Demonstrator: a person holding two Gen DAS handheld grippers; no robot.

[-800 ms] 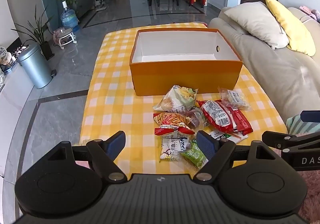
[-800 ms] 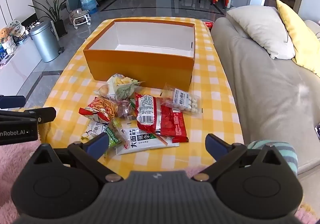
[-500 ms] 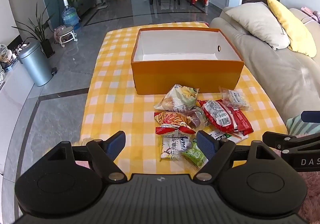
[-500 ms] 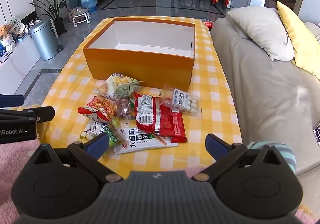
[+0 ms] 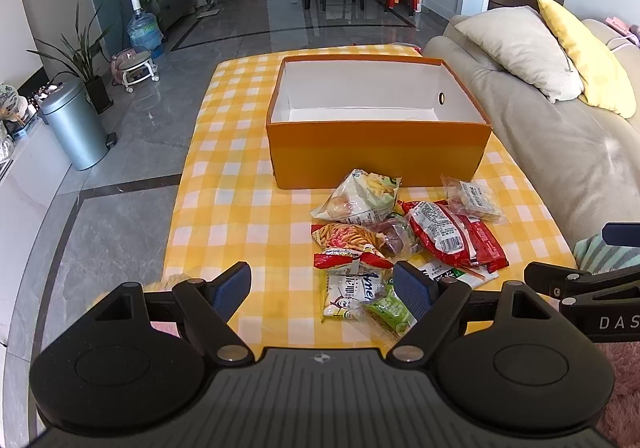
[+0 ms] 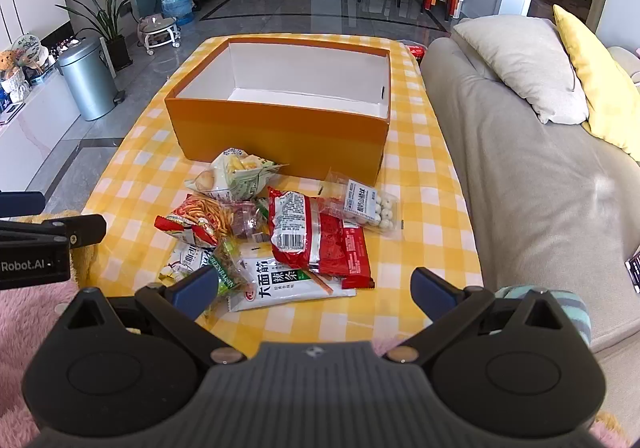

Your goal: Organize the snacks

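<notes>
Snacks piled by orange box

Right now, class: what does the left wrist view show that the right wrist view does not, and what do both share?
Only the left wrist view shows the left gripper from behind, open and empty, and the round hole in the box wall.

Only the right wrist view shows the right gripper from behind, open and empty, the white noodle packet in full, and the stuffed toy at far left.

Both show the empty orange box, the snack pile, the checked cloth, the sofa and the bin.
</notes>
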